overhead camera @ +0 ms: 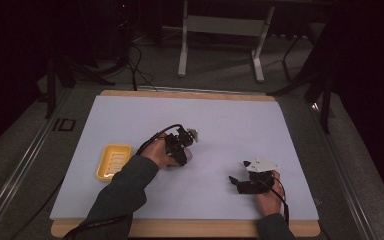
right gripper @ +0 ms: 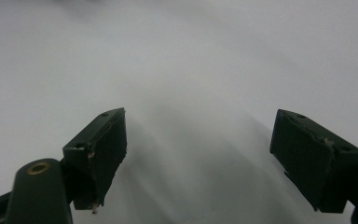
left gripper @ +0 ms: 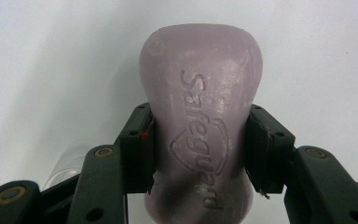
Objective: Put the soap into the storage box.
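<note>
A pale lilac bar of soap [left gripper: 200, 121] with a stamped brand name sits between the black pads of my left gripper [left gripper: 199, 149], which is shut on its waist. In the high view the left gripper [overhead camera: 184, 152] hovers near the middle of the white sheet, and a little of the soap [overhead camera: 189, 156] peeks out below it. My right gripper [overhead camera: 236, 181] rests low at the front right of the sheet, pointing left. Its jaws [right gripper: 200, 158] stand wide apart with only bare white surface between them.
A yellow ribbed soap dish [overhead camera: 113, 161] lies on the white sheet [overhead camera: 220, 120] to the left of the left hand. The sheet covers a wooden board [overhead camera: 190, 229]. Dark floor, cables and a metal stand's legs [overhead camera: 182, 55] lie beyond the far edge.
</note>
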Available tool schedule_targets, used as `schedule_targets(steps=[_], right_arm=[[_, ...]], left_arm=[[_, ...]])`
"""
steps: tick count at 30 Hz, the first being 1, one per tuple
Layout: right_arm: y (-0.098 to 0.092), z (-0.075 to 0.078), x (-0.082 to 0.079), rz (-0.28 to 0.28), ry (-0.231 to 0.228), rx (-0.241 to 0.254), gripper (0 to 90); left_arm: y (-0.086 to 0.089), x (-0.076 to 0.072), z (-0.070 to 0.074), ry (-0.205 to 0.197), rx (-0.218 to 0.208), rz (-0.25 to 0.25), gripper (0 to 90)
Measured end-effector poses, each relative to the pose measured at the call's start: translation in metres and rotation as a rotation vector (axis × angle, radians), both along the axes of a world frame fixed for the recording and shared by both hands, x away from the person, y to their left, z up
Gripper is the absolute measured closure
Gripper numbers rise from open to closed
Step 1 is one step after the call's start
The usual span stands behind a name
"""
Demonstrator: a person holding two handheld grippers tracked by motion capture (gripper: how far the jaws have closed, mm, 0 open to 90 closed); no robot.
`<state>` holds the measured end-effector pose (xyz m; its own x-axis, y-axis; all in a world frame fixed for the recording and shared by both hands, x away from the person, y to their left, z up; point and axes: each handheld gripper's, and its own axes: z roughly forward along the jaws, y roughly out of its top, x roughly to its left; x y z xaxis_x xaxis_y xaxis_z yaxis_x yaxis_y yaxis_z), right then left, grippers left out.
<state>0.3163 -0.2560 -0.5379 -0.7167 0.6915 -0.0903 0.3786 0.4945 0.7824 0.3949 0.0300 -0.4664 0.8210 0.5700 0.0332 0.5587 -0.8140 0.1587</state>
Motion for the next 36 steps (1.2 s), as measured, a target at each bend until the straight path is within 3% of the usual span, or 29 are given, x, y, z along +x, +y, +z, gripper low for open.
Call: schedule_targets(steps=[25, 29, 36], right_arm=[[0.0, 0.0, 0.0, -0.001, -0.004, -0.001, 18.2], [0.0, 0.0, 0.0, -0.001, -0.005, -0.001, 18.2], [0.0, 0.0, -0.001, -0.002, -0.005, -0.001, 18.2]], left_arm=[[0.027, 0.003, 0.014, -0.019, -0.01, 0.053, 50.1], [0.034, 0.005, 0.018, -0.006, -0.047, 0.063, 50.1], [0.039, 0.005, 0.021, -0.017, -0.035, 0.076, 50.1]])
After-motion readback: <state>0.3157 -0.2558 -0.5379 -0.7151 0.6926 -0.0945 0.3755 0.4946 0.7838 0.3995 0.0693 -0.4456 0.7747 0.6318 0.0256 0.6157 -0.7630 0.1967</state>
